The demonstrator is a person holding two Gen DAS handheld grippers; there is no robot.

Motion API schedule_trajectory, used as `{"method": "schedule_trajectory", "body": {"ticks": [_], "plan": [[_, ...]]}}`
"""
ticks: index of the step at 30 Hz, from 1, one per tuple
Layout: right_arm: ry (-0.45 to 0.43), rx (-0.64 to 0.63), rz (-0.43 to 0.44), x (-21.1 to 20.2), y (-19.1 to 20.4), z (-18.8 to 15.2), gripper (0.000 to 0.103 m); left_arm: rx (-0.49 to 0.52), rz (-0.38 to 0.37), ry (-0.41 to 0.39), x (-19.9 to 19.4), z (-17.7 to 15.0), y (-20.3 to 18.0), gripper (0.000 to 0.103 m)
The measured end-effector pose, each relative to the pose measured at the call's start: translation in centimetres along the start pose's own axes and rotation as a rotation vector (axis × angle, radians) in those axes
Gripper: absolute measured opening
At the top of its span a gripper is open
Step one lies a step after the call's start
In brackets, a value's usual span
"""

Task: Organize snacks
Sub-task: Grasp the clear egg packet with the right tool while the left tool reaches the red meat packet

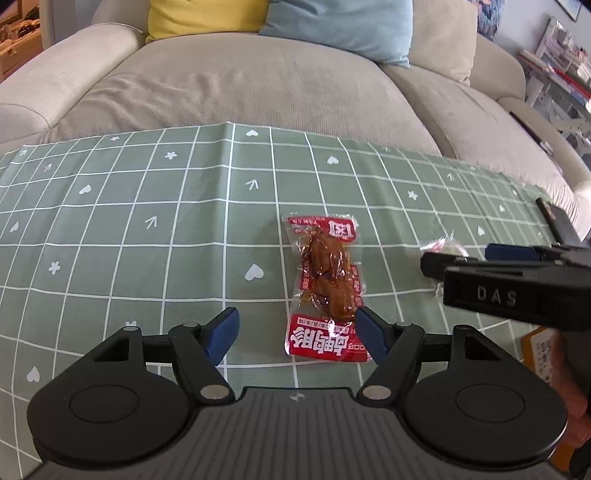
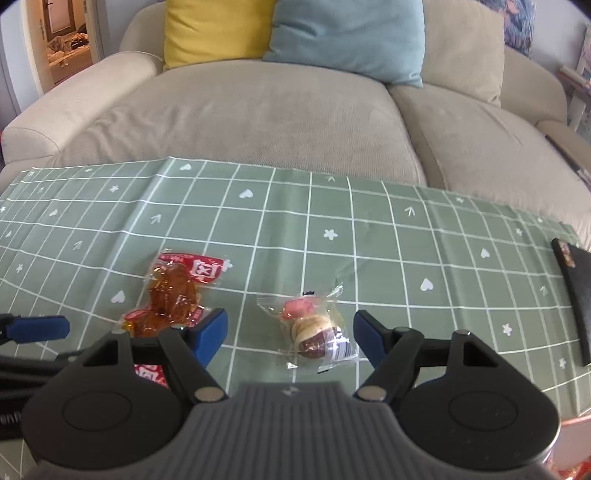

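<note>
Snacks on the table: two, both in crinkled clear plastic. Meat pack: one, long, flat, red printed bands at both ends, glossy brown piece inside; lies flat on the cloth, left of the candy pack. Candy pack: one, small, puffy, holding round layered sweets in pink, cream and brown.

Cloth: one, green, smooth with fold creases, white grid with hearts and stars.

Left gripper: black, blue ribbed pads, jaws wide apart, the meat pack's near end between them, right pad at its edge; no squeeze visible.

Right gripper: same build, jaws apart, candy pack between, untouched.

Sofa: beige, woven. Cushions: two, one yellow, one blue.
</note>
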State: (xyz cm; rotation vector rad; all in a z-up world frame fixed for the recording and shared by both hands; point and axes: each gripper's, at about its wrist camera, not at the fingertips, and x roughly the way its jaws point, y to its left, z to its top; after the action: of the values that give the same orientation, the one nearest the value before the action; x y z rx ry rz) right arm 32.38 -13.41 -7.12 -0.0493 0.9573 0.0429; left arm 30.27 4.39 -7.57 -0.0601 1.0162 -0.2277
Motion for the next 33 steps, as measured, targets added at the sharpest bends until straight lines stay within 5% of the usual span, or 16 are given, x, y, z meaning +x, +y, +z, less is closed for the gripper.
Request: {"method": "schedule_trajectory", "body": {"ticks": [11,16,22,27,33], "plan": [[0.016,-0.056,0.011,1.8,0.5,-0.1,0.053,0.017,0.011,0.048,2.3,0.2,-0.3,0.084],[0.021,-0.064,-0.016,2.1,-0.2,0.0,0.035,0.048,0.03,0.062,3.2,0.3,-1.2,0.087],[0.026,-0.027,0.011,2.1,-1.2,0.0,0.03,0.069,0.055,0.059,3.8,0.4,-2.1,0.088],[0.017,-0.056,0.014,2.1,-0.9,-0.4,0.028,0.112,0.097,0.032,3.9,0.0,-2.9,0.07],[0.014,-0.013,0.044,1.7,-1.1,-0.7,0.027,0.076,0.055,0.02,3.3,0.0,-2.5,0.038]]}}
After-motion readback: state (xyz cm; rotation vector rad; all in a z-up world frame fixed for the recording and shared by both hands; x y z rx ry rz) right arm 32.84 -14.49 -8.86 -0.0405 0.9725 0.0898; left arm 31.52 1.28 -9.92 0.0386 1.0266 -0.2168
